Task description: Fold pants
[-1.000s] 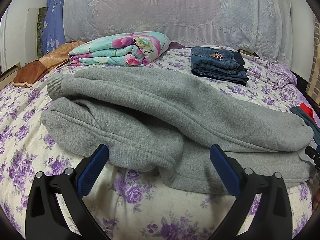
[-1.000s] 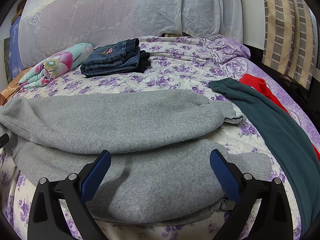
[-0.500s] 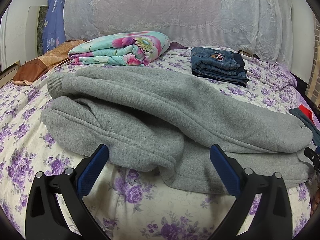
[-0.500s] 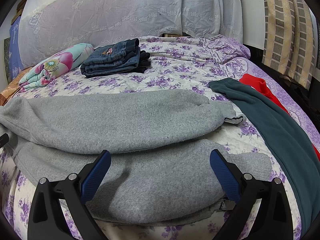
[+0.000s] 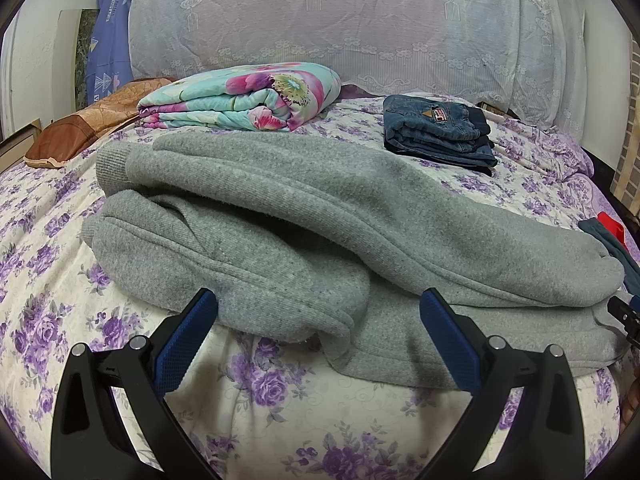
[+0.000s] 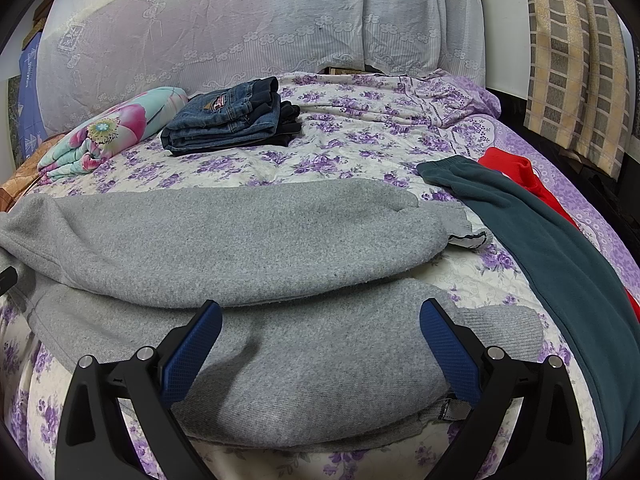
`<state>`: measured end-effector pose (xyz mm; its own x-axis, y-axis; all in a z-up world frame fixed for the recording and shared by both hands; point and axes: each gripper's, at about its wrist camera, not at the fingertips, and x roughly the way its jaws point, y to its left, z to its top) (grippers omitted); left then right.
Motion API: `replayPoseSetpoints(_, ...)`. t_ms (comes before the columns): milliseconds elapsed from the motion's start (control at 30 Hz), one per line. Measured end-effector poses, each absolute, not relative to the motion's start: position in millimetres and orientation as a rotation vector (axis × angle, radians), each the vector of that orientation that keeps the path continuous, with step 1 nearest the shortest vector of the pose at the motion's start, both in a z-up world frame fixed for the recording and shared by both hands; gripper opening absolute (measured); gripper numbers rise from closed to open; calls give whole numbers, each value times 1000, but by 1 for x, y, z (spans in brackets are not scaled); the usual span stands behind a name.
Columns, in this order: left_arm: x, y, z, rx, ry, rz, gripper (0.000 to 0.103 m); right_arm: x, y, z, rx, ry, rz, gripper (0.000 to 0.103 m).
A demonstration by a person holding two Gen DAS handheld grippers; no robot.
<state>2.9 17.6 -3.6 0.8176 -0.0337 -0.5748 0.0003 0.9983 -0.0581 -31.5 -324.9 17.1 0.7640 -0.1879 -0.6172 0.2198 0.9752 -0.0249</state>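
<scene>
Grey sweatpants (image 5: 304,216) lie across the flowered bed, one leg folded over the other; in the right wrist view the same grey sweatpants (image 6: 240,248) fill the middle. My left gripper (image 5: 318,334) is open just above the near edge of the pants, at their cuff end. My right gripper (image 6: 320,340) is open over the lower grey layer near the waistband end. Neither holds any cloth. The tip of the right gripper shows at the right edge of the left wrist view.
Folded jeans (image 5: 438,134) and a folded floral quilt (image 5: 244,96) sit near the lace-covered headboard. A dark green garment (image 6: 556,260) and a red one (image 6: 516,170) lie along the bed's right side. A brown pillow (image 5: 84,128) rests at the far left.
The left wrist view has shifted slightly, so the pants sit a little lower and nearer. The right wrist view is unchanged. Both grippers stay open.
</scene>
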Motion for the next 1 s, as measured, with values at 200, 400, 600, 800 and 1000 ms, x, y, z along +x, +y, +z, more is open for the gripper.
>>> replayPoseSetpoints(200, -3, 30, 1, -119, 603, -34, 99, -31, -325, 18, 51, 666, -221, 100)
replayPoseSetpoints(400, -9, 72, 36, -246, 575, -105, 99, -30, -326, 17, 49, 674, -226, 100)
replayPoseSetpoints(600, 34, 92, 51, -501, 698, -297, 99, -32, -325, 17, 57, 671, -222, 100)
replayPoseSetpoints(800, 65, 101, 35, -694, 763, -272, 98, -32, -324, 17, 60, 669, -219, 100)
replayPoseSetpoints(1000, 72, 125, 40, -780, 790, -215, 73, -32, -324, 19, 69, 667, -214, 100)
